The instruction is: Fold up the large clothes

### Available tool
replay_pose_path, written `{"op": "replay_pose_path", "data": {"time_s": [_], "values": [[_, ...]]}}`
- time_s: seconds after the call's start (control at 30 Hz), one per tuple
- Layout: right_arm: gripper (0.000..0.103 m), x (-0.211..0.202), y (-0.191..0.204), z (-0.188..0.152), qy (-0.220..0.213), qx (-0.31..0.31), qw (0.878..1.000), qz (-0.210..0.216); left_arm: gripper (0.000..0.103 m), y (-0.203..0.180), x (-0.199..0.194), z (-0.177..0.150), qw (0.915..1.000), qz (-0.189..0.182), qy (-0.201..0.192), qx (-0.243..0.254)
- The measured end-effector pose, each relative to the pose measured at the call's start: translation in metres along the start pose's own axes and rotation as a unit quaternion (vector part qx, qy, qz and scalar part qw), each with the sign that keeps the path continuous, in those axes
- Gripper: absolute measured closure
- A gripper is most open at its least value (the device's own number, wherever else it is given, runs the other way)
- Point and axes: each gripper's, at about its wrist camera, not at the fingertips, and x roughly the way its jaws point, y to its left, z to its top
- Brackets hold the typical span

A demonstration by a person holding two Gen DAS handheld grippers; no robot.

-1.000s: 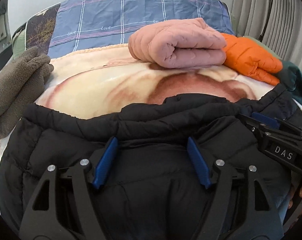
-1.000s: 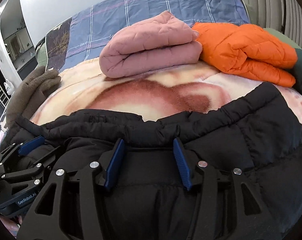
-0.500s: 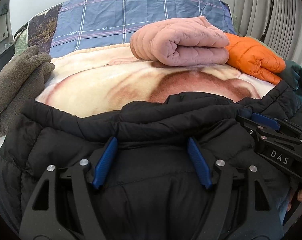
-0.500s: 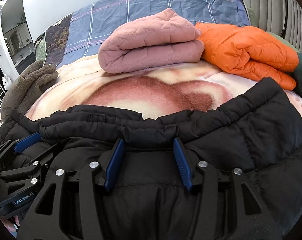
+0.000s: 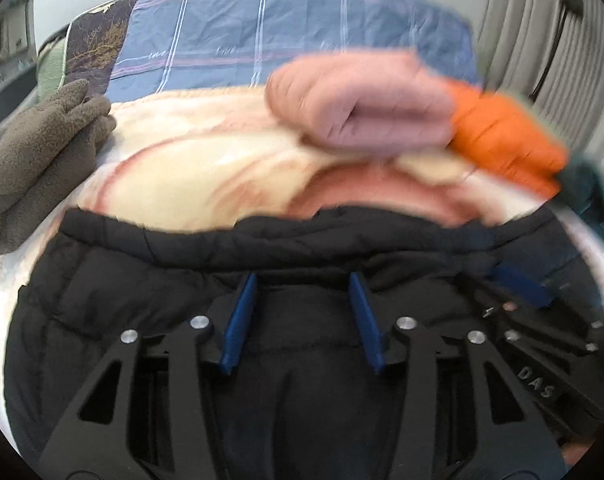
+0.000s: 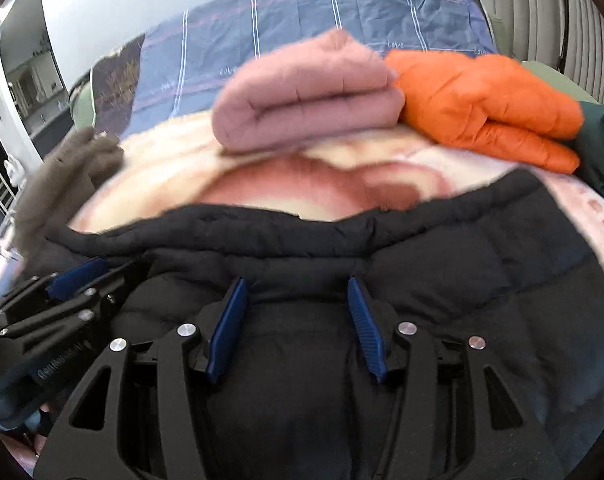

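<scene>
While the black jacket (image 5: 150, 280) fills the lower frame on the bed (image 5: 190, 168), both grippers, left (image 5: 303, 284) having just closed further and right (image 6: 298, 286), pinch its bunched fabric.

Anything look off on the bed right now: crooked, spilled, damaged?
Nothing spilled or damaged. The brown fleece lies crumpled at the bed's left edge, unfolded, unlike the folded pink jacket and orange jacket. The black puffer coat lies bunched along its far edge.
</scene>
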Motion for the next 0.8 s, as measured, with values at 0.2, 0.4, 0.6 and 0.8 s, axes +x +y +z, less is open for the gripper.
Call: {"op": "replay_pose_path", "data": {"time_s": [0.2, 0.4, 0.6, 0.8], "values": [[0.047, 0.011, 0.003, -0.002, 0.004, -0.013, 1.0, -0.01, 0.05, -0.003, 0.012, -0.007, 0.9995, 0.017, 0.0, 0.025], [0.047, 0.008, 0.005, -0.004, -0.004, -0.022, 1.0, -0.019, 0.05, -0.004, 0.012, -0.009, 0.9993, 0.022, -0.003, 0.029], [0.047, -0.062, 0.008, -0.018, -0.022, -0.02, 0.999, -0.013, 0.05, -0.006, -0.044, -0.022, 0.9985, 0.013, -0.023, 0.047], [0.042, -0.075, 0.007, -0.064, 0.006, -0.029, 1.0, 0.002, 0.043, -0.007, -0.067, -0.054, 0.9985, 0.014, -0.025, 0.047]]}}
